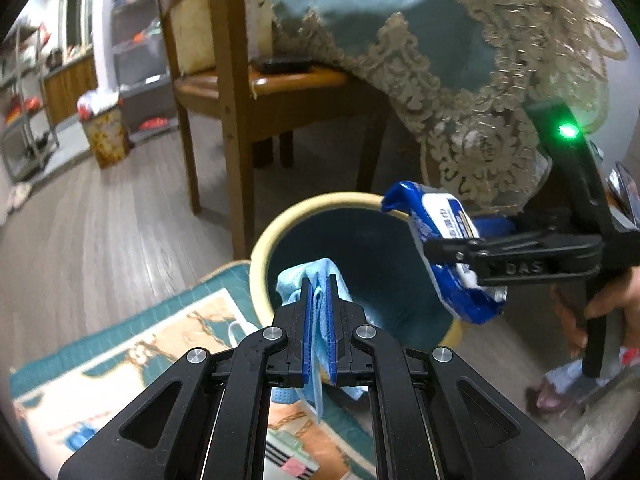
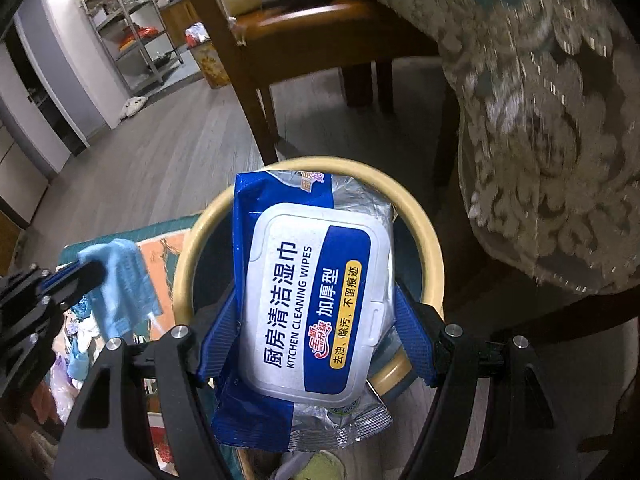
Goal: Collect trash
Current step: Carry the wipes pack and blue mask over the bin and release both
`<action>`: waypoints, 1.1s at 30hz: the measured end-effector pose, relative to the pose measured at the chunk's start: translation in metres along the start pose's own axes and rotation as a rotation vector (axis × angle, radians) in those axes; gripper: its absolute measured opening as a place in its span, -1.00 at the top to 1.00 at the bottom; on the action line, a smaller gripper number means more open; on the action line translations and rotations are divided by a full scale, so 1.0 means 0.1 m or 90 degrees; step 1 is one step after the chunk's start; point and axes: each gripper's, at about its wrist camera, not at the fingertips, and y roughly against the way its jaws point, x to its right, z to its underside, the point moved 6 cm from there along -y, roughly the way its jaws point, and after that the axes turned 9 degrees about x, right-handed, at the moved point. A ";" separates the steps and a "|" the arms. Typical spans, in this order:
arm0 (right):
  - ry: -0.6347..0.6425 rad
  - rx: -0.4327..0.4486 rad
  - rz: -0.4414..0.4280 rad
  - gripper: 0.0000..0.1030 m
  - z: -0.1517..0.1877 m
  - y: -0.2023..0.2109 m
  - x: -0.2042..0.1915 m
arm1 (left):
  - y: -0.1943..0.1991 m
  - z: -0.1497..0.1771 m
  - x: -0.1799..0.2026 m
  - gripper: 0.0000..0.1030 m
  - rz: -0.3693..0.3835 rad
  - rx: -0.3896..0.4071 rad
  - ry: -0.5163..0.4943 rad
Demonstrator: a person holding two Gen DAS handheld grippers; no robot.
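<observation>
A round trash bin (image 1: 264,248) with a cream rim and dark inside stands on the floor by a chair; it also shows in the right wrist view (image 2: 434,256). My left gripper (image 1: 319,292) is shut on a light blue face mask (image 1: 308,276) and holds it over the bin's near rim. My right gripper (image 2: 316,308) is shut on a blue and white pack of kitchen cleaning wipes (image 2: 316,304) and holds it above the bin's opening. The pack also shows in the left wrist view (image 1: 448,232), over the bin's right side.
A wooden chair (image 1: 236,92) stands just behind the bin. A table with a teal lace-edged cloth (image 1: 472,80) hangs at the right. A patterned mat (image 1: 120,360) lies left of the bin. A second bin (image 1: 106,132) stands far left. Loose litter (image 2: 76,352) lies at my lower left.
</observation>
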 end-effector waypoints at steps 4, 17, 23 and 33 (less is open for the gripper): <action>-0.009 -0.023 -0.004 -0.38 0.06 -0.08 0.00 | -0.15 0.10 -0.02 0.86 0.001 -0.015 0.030; 0.008 -0.016 0.000 -0.61 0.03 -0.19 -0.03 | -0.36 0.15 0.01 0.52 -0.008 -0.024 0.042; -0.003 -0.005 0.006 -0.62 0.00 -0.17 0.00 | -0.29 0.13 -0.12 0.35 -0.020 -0.013 0.065; 0.005 0.007 0.014 -0.72 -0.04 -0.09 -0.03 | -0.12 0.12 -0.17 0.33 -0.036 -0.007 0.041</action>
